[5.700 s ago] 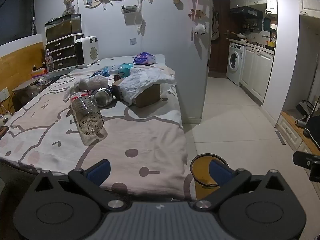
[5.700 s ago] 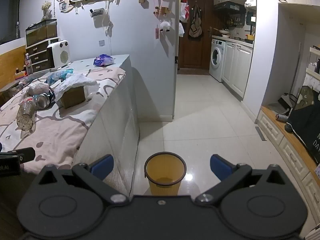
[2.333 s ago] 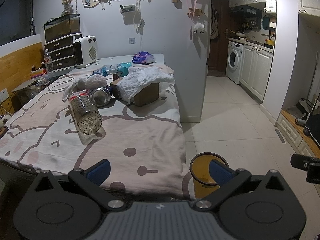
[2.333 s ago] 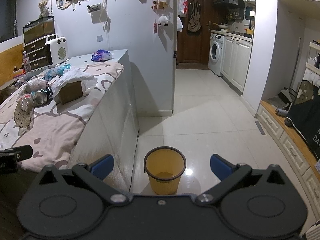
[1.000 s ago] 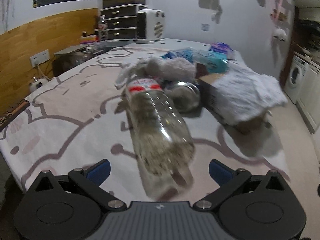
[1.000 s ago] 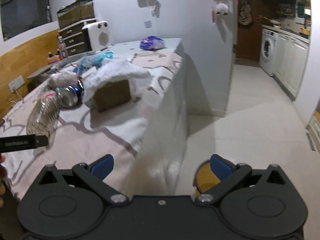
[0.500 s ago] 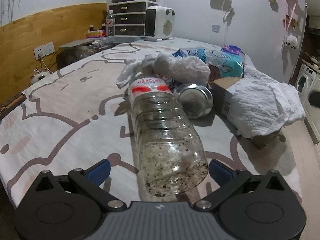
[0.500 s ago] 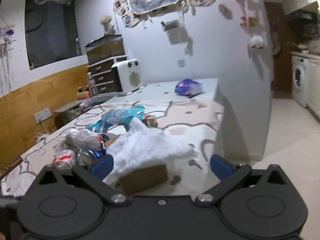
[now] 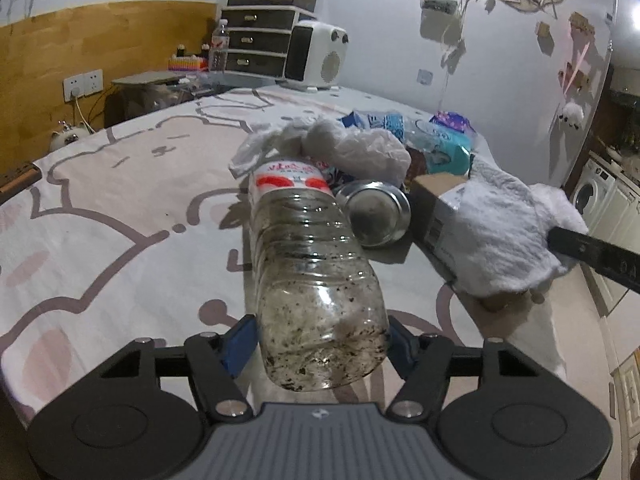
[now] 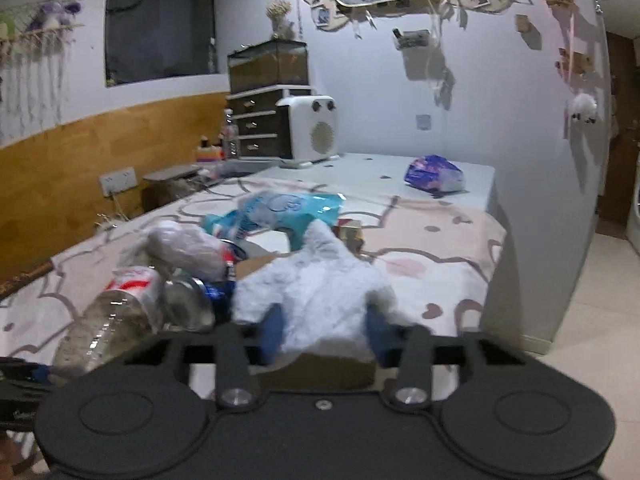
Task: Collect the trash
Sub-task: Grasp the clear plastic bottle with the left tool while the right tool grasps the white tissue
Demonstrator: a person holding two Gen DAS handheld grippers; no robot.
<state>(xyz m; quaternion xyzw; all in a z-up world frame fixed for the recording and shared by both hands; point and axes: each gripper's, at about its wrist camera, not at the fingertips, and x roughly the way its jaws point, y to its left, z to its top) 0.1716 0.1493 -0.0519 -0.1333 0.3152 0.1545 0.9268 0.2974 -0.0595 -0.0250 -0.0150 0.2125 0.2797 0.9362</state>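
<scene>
Left gripper (image 9: pixel 322 338) is closing on the base of a plastic bottle (image 9: pixel 310 264); both blue pads are sitting against its sides. The bottle is lying on its side on the table (image 9: pixel 120 208), cap end pointing away, dark specks inside. Its cap is hidden behind a crumpled white bag (image 9: pixel 352 148).

Right gripper (image 10: pixel 322 330) has just been narrowing too, with a white fluffy cloth (image 10: pixel 320 292) bunched between the fingers. That view is blurry, so I can't tell if the pads are really pinching it. The cloth is draping over a cardboard box (image 10: pixel 320 372), covering most of it; only the near face and a corner are showing.

A metal can (image 9: pixel 376 214) is lying just right of the bottle, bottom end facing us, label out of sight. Blue packets (image 10: pixel 280 208) are piling behind, partly buried. A purple packet (image 10: pixel 434 174) is sitting well apart near the far edge.

The black bar at the right edge of the left view is cut off.
</scene>
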